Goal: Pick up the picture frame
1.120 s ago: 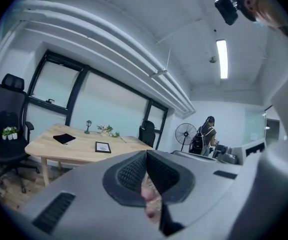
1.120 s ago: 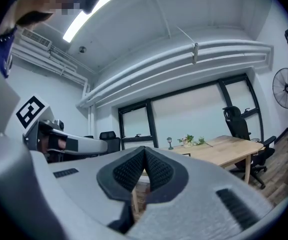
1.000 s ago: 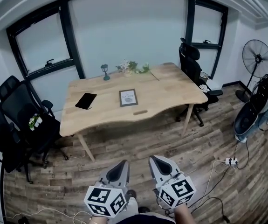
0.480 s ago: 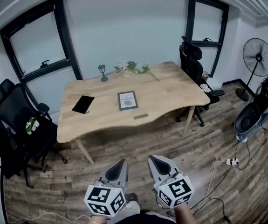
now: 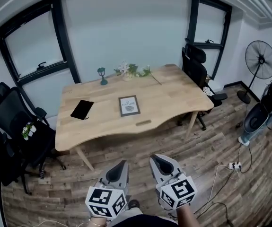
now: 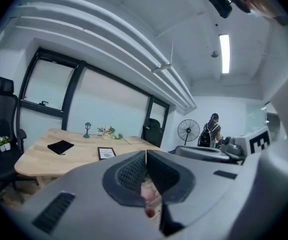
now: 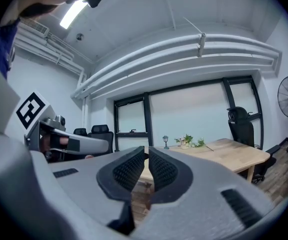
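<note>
A dark-framed picture frame lies flat near the middle of the wooden table; the left gripper view shows it small, the frame lying beyond the jaws. Both grippers hang side by side low in the head view, well short of the table's front edge. My left gripper is shut with nothing in it, its pads meeting. My right gripper is shut and empty too, pointing level toward the table.
A black pouch, a small green lamp and a flower spray sit on the table. Black office chairs stand at the left and back right. A standing fan, a floor power strip and cables lie right. A person stands by the fan.
The table and frame have drifted up and slightly left in the head view as both grippers advance together across the floor toward the table. Both stay shut.
</note>
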`<state>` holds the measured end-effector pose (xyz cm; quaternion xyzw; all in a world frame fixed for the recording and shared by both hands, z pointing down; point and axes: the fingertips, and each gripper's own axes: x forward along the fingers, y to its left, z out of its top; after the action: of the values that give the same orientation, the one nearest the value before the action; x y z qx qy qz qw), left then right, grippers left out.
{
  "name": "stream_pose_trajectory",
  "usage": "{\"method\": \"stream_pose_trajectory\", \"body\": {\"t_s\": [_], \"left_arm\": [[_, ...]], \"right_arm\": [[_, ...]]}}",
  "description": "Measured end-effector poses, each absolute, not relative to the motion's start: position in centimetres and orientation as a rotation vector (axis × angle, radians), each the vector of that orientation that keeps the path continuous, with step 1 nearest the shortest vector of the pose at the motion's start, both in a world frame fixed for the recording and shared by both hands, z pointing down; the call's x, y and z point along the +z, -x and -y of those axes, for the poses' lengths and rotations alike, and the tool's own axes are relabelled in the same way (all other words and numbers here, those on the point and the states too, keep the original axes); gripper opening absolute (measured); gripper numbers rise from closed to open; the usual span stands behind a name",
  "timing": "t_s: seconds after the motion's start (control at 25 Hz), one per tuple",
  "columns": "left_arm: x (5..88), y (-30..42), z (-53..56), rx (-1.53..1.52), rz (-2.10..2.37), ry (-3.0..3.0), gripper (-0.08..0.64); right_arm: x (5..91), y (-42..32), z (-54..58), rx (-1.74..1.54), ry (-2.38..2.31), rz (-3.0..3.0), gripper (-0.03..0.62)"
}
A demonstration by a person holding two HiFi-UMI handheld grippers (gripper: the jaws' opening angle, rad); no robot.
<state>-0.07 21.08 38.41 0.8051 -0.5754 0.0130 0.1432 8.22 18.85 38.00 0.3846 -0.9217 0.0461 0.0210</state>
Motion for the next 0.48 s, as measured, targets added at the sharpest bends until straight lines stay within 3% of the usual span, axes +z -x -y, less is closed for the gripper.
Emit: {"method": "stream_pose_trajectory", "body": {"t_s": [0.28,0.48], "left_arm": [[38.3,2.3,-18.9,0.021,1.613,-2.361,0.014],[38.4,3.9,-17.6,0.014,1.563,-2.380,0.067]], "right_arm": [[38.5,-5.9,-16.8,0.159,-1.199,2.828,0.039],[38.7,-4.2,-15.7,0.159,-1.204,2.807,0.069]]}}
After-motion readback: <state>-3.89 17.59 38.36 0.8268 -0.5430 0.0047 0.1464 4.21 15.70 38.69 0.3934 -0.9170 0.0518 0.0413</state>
